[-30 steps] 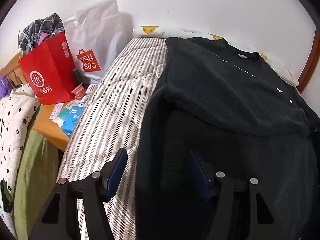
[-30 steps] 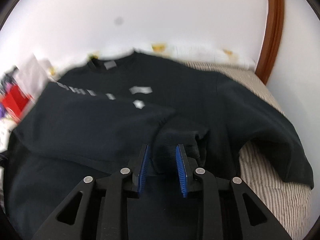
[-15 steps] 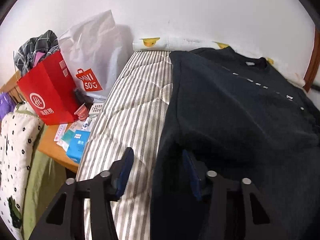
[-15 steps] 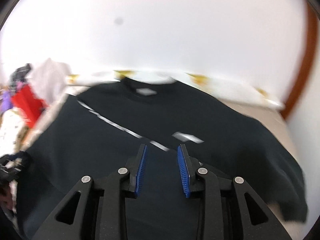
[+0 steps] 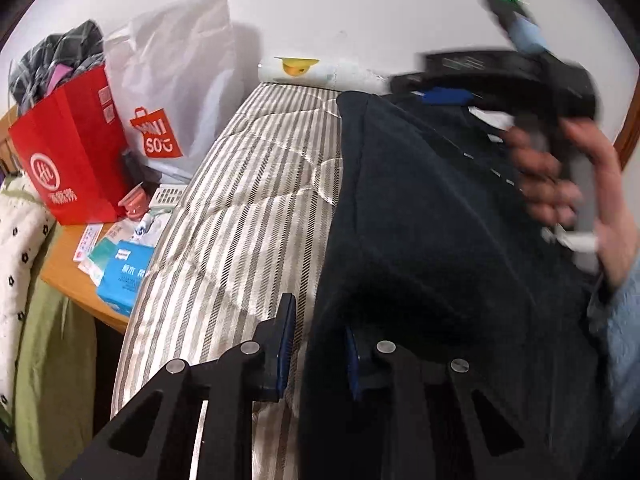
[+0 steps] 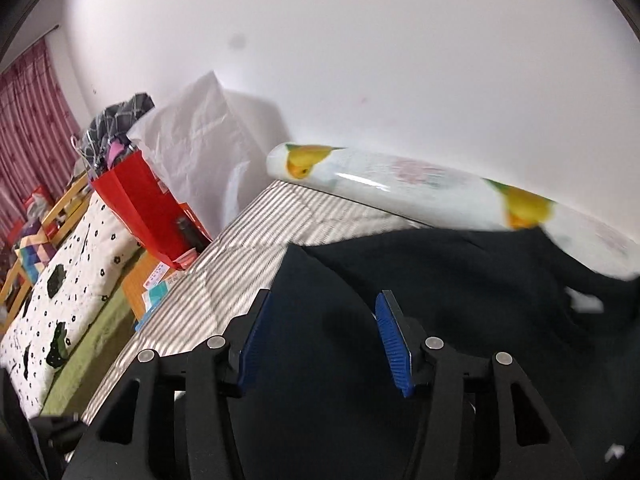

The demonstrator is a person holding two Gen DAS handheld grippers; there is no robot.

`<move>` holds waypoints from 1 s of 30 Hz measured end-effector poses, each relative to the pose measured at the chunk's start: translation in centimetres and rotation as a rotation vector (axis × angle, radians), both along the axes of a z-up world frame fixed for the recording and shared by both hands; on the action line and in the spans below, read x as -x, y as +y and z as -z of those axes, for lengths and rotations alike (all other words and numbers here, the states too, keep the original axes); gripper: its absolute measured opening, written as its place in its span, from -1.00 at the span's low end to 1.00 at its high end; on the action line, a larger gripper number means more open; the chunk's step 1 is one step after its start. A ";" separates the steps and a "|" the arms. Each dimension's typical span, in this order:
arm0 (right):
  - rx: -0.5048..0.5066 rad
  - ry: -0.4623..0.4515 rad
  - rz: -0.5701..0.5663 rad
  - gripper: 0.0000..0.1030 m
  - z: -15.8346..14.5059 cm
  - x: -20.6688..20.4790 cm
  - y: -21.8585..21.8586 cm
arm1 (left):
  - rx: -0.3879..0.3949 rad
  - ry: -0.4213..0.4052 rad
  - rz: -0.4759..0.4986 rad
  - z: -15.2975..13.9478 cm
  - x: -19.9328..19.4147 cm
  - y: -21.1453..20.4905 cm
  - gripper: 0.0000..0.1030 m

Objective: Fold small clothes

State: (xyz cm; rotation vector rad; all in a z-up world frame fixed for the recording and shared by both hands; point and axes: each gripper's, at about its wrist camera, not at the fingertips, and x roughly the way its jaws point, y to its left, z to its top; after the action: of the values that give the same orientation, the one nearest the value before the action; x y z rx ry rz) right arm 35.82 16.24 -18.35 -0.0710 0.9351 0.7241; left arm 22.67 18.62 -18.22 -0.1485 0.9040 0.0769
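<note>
A black sweatshirt (image 5: 432, 216) lies on the striped mattress (image 5: 256, 184), its left sleeve folded in over the body. My left gripper (image 5: 316, 344) is partly open at the shirt's left edge, with the hem fabric between its blue pads. My right gripper (image 6: 320, 332) is open and empty, hovering over the shirt's upper left part (image 6: 344, 344). The right gripper and the hand holding it also show, blurred, in the left wrist view (image 5: 520, 92) above the collar area.
A bedside table (image 5: 76, 280) at the left holds a red paper bag (image 5: 68, 152), a white shopping bag (image 5: 180, 80) and small packets. A rolled printed mat (image 6: 420, 192) lies along the white wall. A floral quilt (image 6: 60, 292) lies further left.
My right gripper let go of the sleeve cuff, opened wide and swung left toward the shirt's upper left. My left gripper narrowed around the shirt's left hem.
</note>
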 end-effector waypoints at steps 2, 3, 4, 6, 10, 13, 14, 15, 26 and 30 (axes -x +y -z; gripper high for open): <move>0.025 0.023 -0.034 0.01 1.4 -1.4 2.2 | -0.006 0.004 0.014 0.2 -0.3 -0.1 -0.59; 0.035 0.036 -0.047 -0.02 2.1 -2.0 3.1 | -0.001 0.002 0.020 0.2 -0.3 0.0 -0.60; 0.043 0.050 -0.058 -0.28 2.7 -2.6 3.7 | 0.005 0.001 0.024 0.1 -0.4 0.1 -0.66; 0.036 0.078 -0.090 -0.86 3.3 -3.1 4.3 | 0.037 -0.003 0.043 0.2 -0.4 0.5 -0.84; -0.019 0.007 -0.092 -0.87 2.3 -3.4 5.1 | 0.065 -0.049 0.001 0.0 0.1 2.3 -0.88; 0.001 0.043 -0.071 -0.87 4.0 -4.2 6.7 | 0.139 -0.014 -0.011 0.8 -0.3 3.7 -0.87; 0.029 0.045 -0.066 -0.87 4.9 -4.2 7.3 | 0.156 -0.013 -0.014 1.0 -0.4 3.8 -0.87; 0.039 0.041 -0.063 -0.87 5.3 -4.1 7.4 | 0.154 -0.013 -0.014 0.9 -0.3 3.8 -0.87; 0.008 -0.020 0.064 -0.39 -0.4 0.1 -1.5 | 0.061 0.005 -0.043 -0.6 1.6 2.4 -0.75; 0.079 -0.082 0.166 -0.13 -2.6 4.6 -9.3 | 0.027 -0.021 -0.046 -2.5 3.3 1.2 -0.75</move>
State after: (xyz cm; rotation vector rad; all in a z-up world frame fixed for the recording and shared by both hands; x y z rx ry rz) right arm 31.18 6.92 -15.73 -0.0906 0.8798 0.5268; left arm 19.33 19.87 -15.70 -0.1954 0.8808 0.1059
